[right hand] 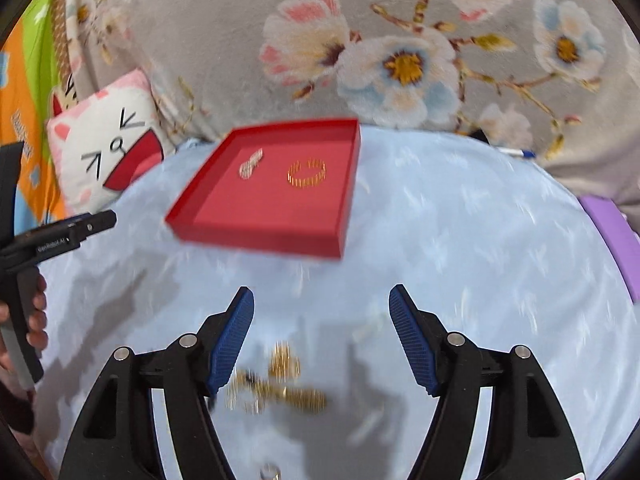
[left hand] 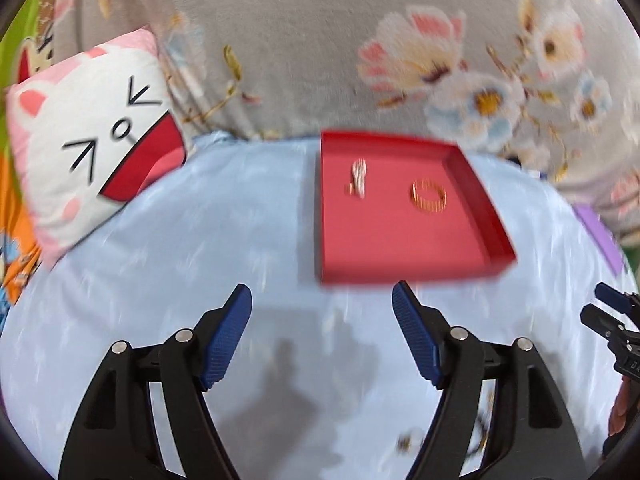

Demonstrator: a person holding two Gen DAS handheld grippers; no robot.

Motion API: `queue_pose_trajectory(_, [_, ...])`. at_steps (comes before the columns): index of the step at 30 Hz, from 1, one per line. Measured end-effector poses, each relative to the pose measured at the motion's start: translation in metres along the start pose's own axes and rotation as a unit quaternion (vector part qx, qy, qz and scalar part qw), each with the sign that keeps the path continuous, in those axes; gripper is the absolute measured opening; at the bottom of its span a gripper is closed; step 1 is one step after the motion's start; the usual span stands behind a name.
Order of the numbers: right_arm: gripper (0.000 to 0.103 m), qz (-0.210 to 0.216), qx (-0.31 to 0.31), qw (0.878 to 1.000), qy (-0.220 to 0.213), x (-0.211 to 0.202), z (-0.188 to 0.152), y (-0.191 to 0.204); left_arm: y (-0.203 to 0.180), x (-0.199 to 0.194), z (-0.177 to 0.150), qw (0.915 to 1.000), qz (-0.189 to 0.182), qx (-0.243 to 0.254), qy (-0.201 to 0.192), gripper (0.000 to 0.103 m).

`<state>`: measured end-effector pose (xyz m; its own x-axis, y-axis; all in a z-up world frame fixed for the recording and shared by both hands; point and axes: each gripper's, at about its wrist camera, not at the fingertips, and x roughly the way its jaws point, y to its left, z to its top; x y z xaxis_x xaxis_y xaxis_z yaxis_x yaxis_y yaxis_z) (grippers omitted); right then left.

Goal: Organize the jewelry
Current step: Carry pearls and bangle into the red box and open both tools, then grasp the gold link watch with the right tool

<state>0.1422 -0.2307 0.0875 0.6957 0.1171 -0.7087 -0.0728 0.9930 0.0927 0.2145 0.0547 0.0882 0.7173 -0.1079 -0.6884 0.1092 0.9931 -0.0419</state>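
left gripper (left hand: pixel 322 300) wide, empty | right gripper (right hand: pixel 322 300) wide over blurred gold jewelry pile (right hand: pixel 280 384) | shallow red square tray (right hand: pixel 256 236) ahead holds gold ring (right hand: pixel 306 173), silver piece (right hand: pixel 251 164) | pale blue cloth (right hand: pixel 460 240) bare at right; cat-face cushion (right hand: pixel 108 152) left

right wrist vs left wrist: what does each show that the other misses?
Right wrist only: the blurred pile of loose gold jewelry on the blue cloth between the open right hand-held gripper fingers, and a pen at the cloth's far edge.

Left wrist only: little of its own; just a blurred gold bit near the open left hand-held gripper.

Both: the red tray holding a silver piece and a gold ring, the cat pillow, the floral blanket.
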Motion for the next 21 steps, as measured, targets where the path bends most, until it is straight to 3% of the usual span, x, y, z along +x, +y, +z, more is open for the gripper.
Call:
queue_pose_trajectory(4, [0.069,-0.003,-0.011,1.0,0.017,-0.006,-0.051,0.012,-0.006,-0.01,-0.054,0.9996,-0.015,-0.004,0.024,0.07])
queue_pose_trajectory(8, [0.066,0.02,-0.041,0.999,0.025,0.002,-0.077,0.02,-0.014,-0.012,-0.098,0.9986,-0.027,-0.007,0.045,0.07])
queue_pose_trajectory(15, [0.066,0.063,-0.109,0.991,0.036,0.029,-0.074,0.015,-0.013,-0.012,-0.135,0.9959,-0.06,-0.033,0.059,0.07])
queue_pose_trajectory(21, [0.059,0.102,-0.09,0.99,0.045,0.044,-0.064,0.004,-0.022,-0.019,-0.14,0.9971,-0.06,-0.015,0.044,0.07])
